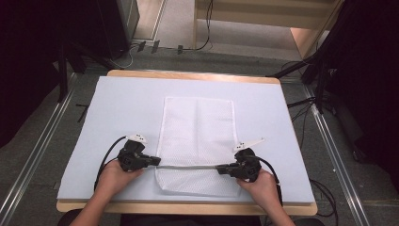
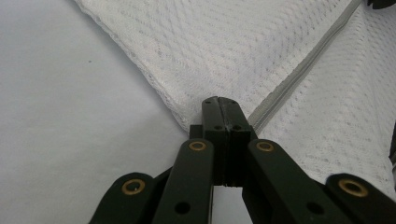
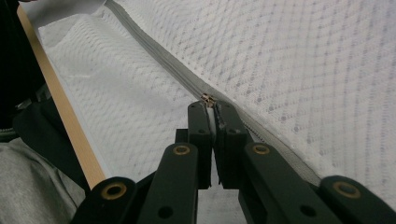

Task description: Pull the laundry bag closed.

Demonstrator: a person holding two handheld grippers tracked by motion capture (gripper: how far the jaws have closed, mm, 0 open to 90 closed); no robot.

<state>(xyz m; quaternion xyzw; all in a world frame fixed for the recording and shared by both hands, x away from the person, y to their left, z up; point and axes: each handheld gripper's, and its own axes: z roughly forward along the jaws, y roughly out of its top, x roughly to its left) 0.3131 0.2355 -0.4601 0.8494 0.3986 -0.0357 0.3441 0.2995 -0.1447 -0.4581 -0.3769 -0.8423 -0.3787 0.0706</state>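
Black jaws of the left hand-held gripper (image 2: pixel 223 103) are pressed together on the left edge of the white mesh laundry bag (image 1: pixel 197 141), pinching the fabric just where the grey zipper (image 1: pixel 188 166) begins, while the right hand-held gripper (image 3: pixel 211 108) is clamped on the small brass zipper pull (image 3: pixel 206 98) at the far right end of that same line. Between the two, in the high view, the zipper runs straight and taut across the near part of the bag, and in the right gripper view the teeth on the far side of the pull look closed, so the zip seems to stand either fully shut or at its very start; which way the slider opens cannot be told from these pictures. My judgement is that the anchoring grip and the grip on the pull are both made, and what remains is the run of the slider along the zipper toward the left hand. The bag lies flat in the middle of the pale foam pad (image 1: pixel 117 108) that covers the wooden counter (image 1: pixel 188 207), its near end close to the person's edge.
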